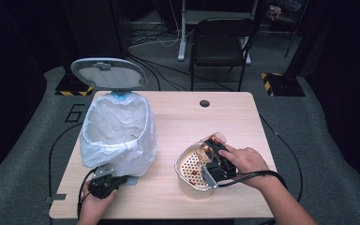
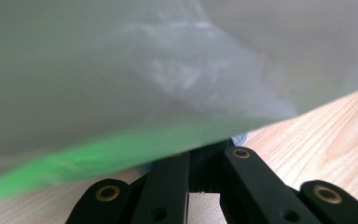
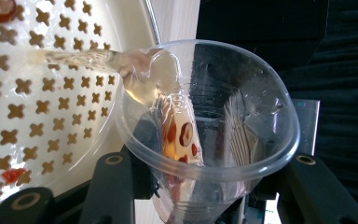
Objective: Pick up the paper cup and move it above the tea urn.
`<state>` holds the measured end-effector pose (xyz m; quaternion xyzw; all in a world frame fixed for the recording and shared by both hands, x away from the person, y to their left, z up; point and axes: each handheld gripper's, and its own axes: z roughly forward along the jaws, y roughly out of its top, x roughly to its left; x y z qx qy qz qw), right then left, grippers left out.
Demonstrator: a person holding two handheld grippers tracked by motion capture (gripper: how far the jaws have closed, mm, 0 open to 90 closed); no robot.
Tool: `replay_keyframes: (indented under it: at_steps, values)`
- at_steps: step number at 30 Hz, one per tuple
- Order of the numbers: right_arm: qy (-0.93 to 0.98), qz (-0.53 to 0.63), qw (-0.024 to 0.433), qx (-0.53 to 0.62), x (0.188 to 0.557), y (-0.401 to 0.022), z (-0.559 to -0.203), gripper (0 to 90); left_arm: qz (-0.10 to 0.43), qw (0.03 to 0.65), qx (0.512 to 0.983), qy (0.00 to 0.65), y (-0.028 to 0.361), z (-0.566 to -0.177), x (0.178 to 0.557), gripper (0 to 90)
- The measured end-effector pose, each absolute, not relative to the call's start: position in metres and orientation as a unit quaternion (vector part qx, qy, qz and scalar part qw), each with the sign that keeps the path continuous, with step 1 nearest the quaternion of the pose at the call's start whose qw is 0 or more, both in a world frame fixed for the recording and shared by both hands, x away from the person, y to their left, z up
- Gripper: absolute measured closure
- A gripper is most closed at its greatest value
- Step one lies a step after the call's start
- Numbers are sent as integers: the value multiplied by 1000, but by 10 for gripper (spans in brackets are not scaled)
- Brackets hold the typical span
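Note:
A clear plastic cup point(image 3: 223, 107) lies tilted between the jaws of my right gripper point(image 3: 209, 186), which is shut on it. Its mouth faces a cream perforated strainer bowl point(image 3: 51, 93). Thin liquid and red fruit bits run from the cup's lip toward the strainer. From above, the right gripper point(image 1: 214, 158) and cup point(image 1: 213, 142) sit at the right rim of the strainer bowl point(image 1: 183, 174). My left gripper point(image 1: 118, 180) is low at the foot of a bin lined with a white bag point(image 1: 117, 129). Its jaws point(image 2: 206, 153) are shut under the bag's overhang.
The bin's grey lid point(image 1: 108, 73) stands open behind the bag. A small blue part point(image 1: 130, 181) pokes out at the bin's base by the left gripper. The wooden table point(image 1: 187, 117) has a cable hole point(image 1: 204, 103); a black chair point(image 1: 220, 42) stands beyond it.

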<state>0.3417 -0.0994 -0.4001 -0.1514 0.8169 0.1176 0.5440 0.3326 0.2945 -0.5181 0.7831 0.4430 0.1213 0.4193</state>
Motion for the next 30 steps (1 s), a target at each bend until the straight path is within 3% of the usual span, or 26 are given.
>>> replay_keyframes:
  at_steps: [30]
  values:
    - [767,39,596,-236,335,-95,-409,540,122,419,784,442,295,-518,333,900]
